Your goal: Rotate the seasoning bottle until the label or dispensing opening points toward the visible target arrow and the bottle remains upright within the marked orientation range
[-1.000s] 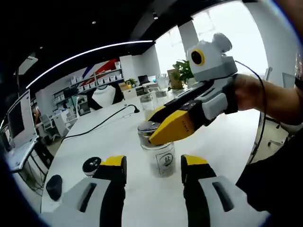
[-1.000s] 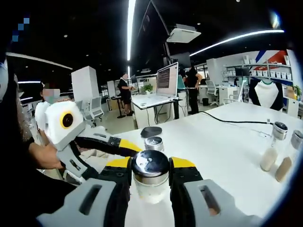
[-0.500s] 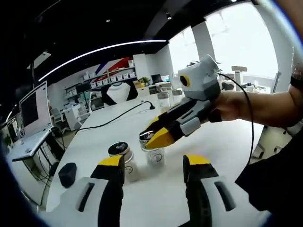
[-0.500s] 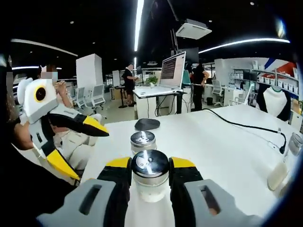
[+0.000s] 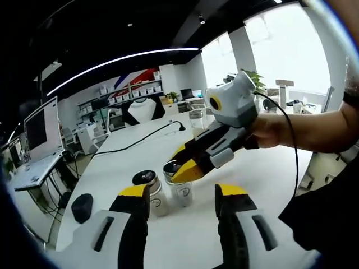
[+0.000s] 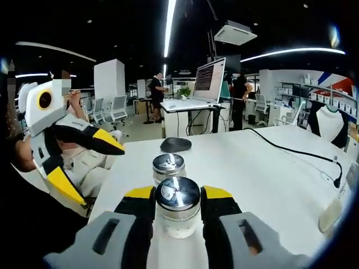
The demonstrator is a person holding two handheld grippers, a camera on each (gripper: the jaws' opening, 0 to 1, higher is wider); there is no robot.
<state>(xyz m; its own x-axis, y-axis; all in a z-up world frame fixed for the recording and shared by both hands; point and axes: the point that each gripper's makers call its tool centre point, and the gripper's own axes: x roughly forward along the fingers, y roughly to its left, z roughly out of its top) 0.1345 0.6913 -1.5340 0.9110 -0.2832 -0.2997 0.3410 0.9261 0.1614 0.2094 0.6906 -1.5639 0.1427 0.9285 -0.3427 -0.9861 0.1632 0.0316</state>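
I'm gripping the bottle (image 6: 177,208) with my right gripper (image 6: 177,204), jaws clenched on its glass body just under the metal cap; bottle is standing upright on the white surface (image 6: 269,168). A second jar (image 6: 169,167) is sitting just behind it. My left gripper (image 5: 182,196) is hovering with jaws released, grasping nothing. In the left gripper view the bottle (image 5: 180,182) is sitting beyond my left jaws, beside the jar (image 5: 150,190).

Two seasoning bottles (image 6: 177,212) (image 6: 169,167) with metal lids — one dark mouse (image 6: 175,144) — two hand-held grippers (image 6: 177,197) (image 5: 182,199)
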